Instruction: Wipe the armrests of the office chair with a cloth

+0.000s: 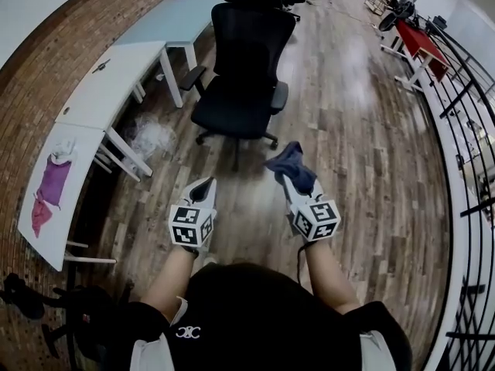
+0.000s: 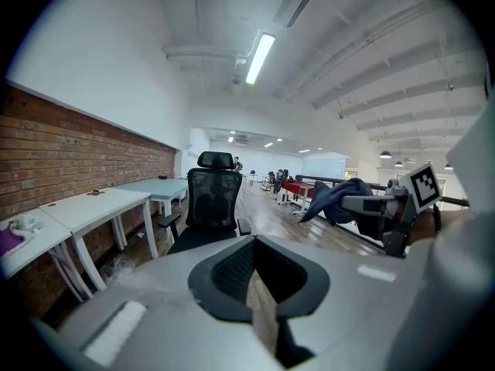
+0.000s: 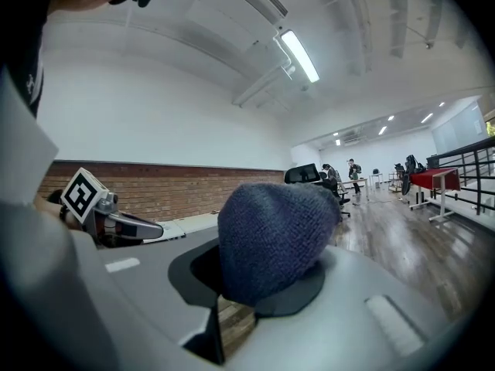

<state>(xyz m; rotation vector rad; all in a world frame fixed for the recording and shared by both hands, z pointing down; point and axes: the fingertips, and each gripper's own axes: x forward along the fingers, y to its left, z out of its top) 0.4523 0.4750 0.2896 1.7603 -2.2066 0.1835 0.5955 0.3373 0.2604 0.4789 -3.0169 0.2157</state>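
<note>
On the plank floor straight ahead of the person stands the black office chair (image 1: 241,72), back to the wall end of the room, its two armrests (image 1: 192,76) bare and well apart from both grippers. The right gripper (image 1: 288,170) has its jaws clamped on a dark blue cloth (image 1: 291,163), which bunches over the tips. Only the right gripper view shows the cloth's knitted weave, and also a few small figures of people far down the room. The left gripper (image 1: 203,188) is held beside it, jaws drawn together with nothing between them. Its own view confirms this and shows the cloth from the side, drooping off the other gripper. The head view alone takes in the row of white desks (image 1: 116,79) along the brick wall. A purple rag (image 1: 51,184) lies near the front corner of the nearest desk, and what seems to be a clear plastic bag (image 1: 151,135) lies on the floor under the desk edge. A red table (image 1: 420,41) stands by the black railing (image 1: 464,107) at the right. Each gripper's cube carries black-and-white square markers (image 1: 189,224). A small white logo on the person's black shirt (image 1: 188,331) is too small to read.
</note>
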